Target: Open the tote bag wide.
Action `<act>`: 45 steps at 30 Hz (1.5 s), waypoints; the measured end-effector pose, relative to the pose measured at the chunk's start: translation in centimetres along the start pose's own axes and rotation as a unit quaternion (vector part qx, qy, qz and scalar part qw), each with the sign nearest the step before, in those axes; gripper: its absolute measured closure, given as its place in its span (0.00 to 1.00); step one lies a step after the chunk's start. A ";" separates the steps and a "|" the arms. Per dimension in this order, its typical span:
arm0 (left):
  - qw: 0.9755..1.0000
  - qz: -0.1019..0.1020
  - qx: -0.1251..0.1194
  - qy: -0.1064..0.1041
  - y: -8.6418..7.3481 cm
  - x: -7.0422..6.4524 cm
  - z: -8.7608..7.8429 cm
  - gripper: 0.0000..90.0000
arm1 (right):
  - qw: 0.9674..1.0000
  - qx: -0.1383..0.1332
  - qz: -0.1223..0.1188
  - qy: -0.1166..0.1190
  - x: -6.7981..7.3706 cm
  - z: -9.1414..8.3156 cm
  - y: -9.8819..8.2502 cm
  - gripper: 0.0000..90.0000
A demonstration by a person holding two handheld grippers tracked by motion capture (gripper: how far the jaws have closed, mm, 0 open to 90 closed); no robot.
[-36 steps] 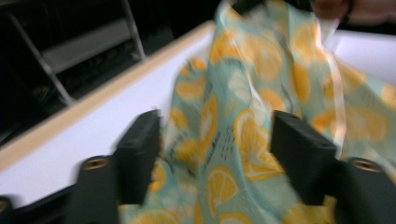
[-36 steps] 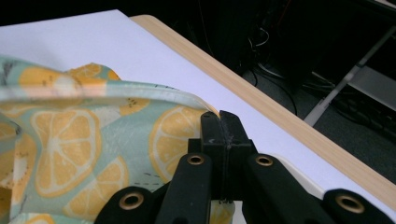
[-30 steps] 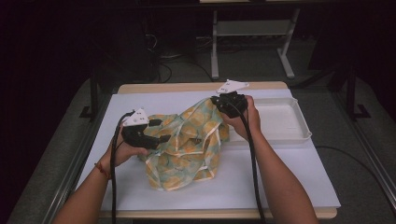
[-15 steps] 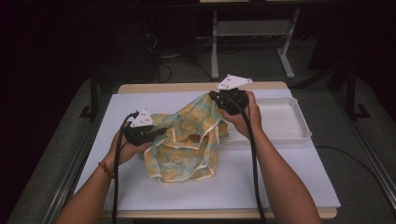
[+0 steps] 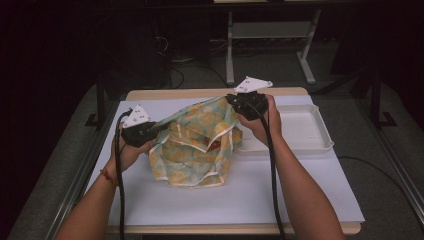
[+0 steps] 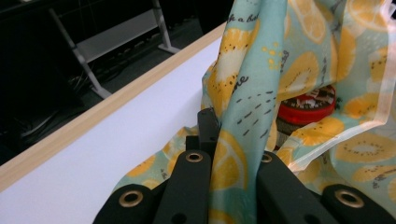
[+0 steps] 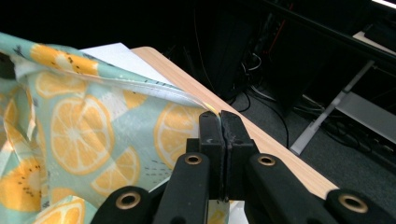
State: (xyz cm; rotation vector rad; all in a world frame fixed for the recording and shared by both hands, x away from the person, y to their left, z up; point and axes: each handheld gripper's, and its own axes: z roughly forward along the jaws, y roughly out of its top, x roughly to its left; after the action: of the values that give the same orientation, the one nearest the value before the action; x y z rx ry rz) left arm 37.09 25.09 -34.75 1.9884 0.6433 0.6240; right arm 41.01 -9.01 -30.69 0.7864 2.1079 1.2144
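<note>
Gripping pale teal orange-slice-print cloth bag (image 5: 197, 145) at two rim points. Left gripper (image 5: 150, 131) just closed, jaws now clenched on bag edge, fabric bunched between them (image 6: 233, 158). Right gripper (image 5: 235, 100) clamped tight on opposite rim fold (image 7: 187, 100), held higher. Bag mouth stretched between both jaws, body sagging onto white sheet (image 5: 250, 195). Round red-lidded tin (image 6: 308, 105) inside bag, beyond left jaws. White rectangular plastic tray (image 5: 320, 135) beside right hand.

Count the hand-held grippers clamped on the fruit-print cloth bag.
2. The left hand-held gripper pinches the mint-green, orange-slice-print cloth bag at its left edge; the right hand-held gripper pinches its upper right corner, near the white plastic tray.
</note>
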 end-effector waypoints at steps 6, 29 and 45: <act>1.000 -0.008 0.001 0.000 -0.1 0.2 0.3 0.99 | 1.000 0.014 0.008 -0.007 -0.3 0.7 -0.5 0.94; 0.999 -0.042 -0.004 0.030 0.2 1.1 0.2 1.00 | 1.000 0.018 0.005 -0.020 -0.3 0.4 -0.7 0.79; 0.997 -0.062 0.011 0.052 0.4 1.7 0.5 1.00 | 0.999 -0.014 0.035 0.011 -0.6 -2.0 -0.7 0.48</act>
State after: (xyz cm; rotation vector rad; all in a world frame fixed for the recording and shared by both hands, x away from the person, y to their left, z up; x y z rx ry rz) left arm 38.76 25.76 -34.29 1.9291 0.8343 0.6507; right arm 39.85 -10.82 -30.38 0.8431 2.0932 1.2915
